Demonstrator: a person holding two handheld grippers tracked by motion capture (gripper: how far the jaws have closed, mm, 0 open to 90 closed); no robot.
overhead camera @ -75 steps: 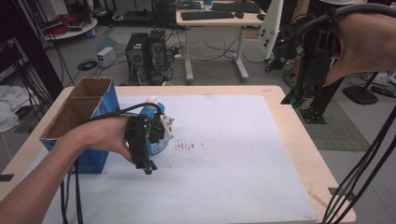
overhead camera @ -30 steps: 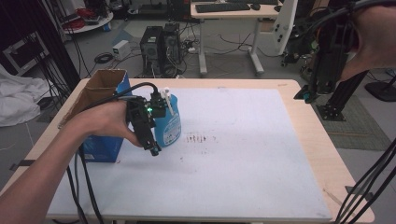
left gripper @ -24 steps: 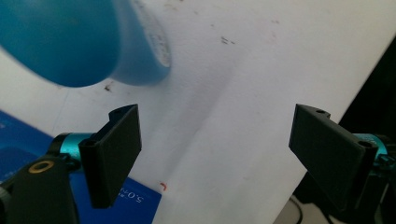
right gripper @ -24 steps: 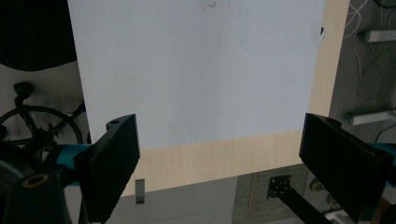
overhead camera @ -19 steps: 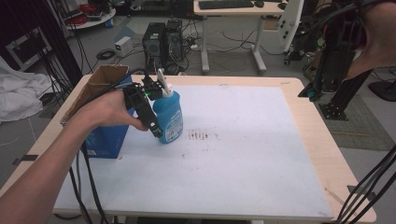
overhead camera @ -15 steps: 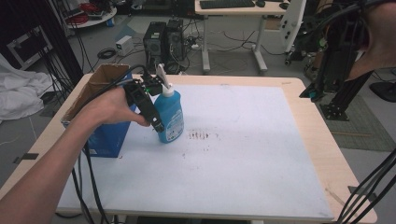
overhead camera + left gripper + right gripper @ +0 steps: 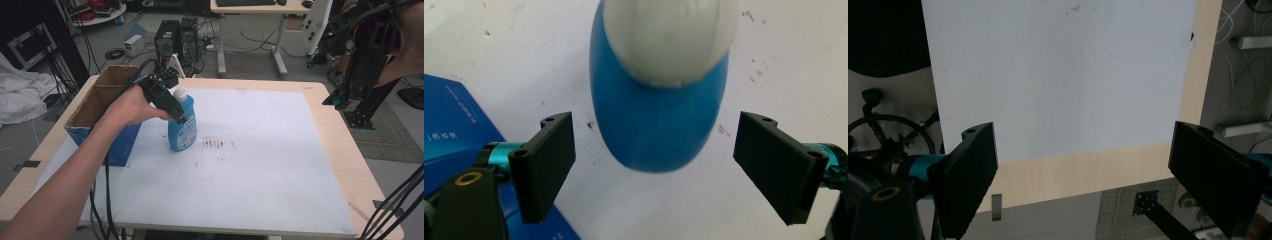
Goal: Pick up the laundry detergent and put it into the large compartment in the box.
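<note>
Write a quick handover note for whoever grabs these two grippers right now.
Left gripper: jaws open, one on each side of the blue bottle, not touching it.
Right gripper: open, nothing between its jaws, held high off the table's right edge.
Blue bottle: upright on the white mat, white cap on, beside the blue cardboard box.
Done: bottle stands on the mat, out of the box.
Left: likely back the left gripper away; the right has no part yet.

- Blue bottle [image 7: 182, 129]: a label is on its front in the high view; print too small to read.
- Blue box [image 7: 454, 125], at the table's left edge: faint pale lettering on its side in the left gripper view; not legible.
</note>
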